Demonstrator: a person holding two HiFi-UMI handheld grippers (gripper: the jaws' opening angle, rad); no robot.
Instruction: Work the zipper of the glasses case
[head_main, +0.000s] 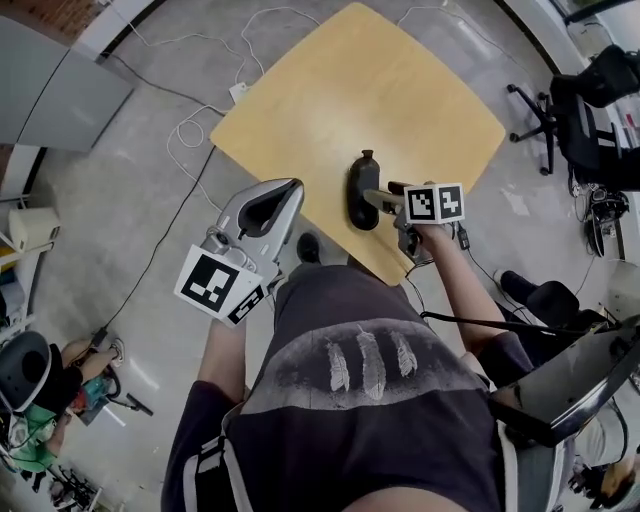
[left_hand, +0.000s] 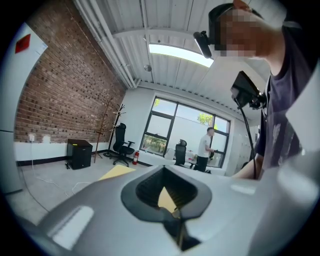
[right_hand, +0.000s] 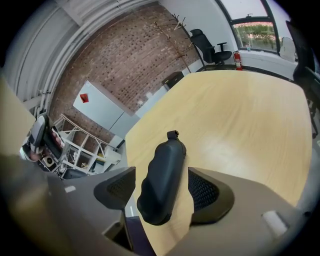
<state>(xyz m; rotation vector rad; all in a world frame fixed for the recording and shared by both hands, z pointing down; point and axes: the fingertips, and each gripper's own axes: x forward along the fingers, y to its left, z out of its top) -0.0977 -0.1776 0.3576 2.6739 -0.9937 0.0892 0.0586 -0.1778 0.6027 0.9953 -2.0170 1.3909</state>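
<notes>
1. Teeth of the zipper cannot be made out on the black glasses case (right_hand: 162, 175). Only a small tab (right_hand: 173, 134) is seen at its far end. Whether its near end overhangs the table edge cannot be told.
2. In the head view, the jaw tips of the right gripper (right_hand: 161, 190) are partly covered by its marker cube (head_main: 434, 203).
3. The right gripper is held with its jaws wide apart, one on each side of the case. A gap is left on both sides, and the case is not touched by the pads.
4. The left gripper (head_main: 290, 190) is held off the table (head_main: 400, 90), beside its near-left edge and over the floor. Its jaws are brought together with nothing between them.
5. The case is laid close to the table corner nearest the person, with its length pointing towards the table's middle. A broad stretch of pale wood is seen beyond it, towards the far corner.
6. The table is surrounded by a grey concrete floor (head_main: 130, 200) strewn with white cables (head_main: 190, 130). A brick wall (left_hand: 65, 95), tall windows (left_hand: 185, 127) and office chairs (left_hand: 120, 145) are seen around the room.
</notes>
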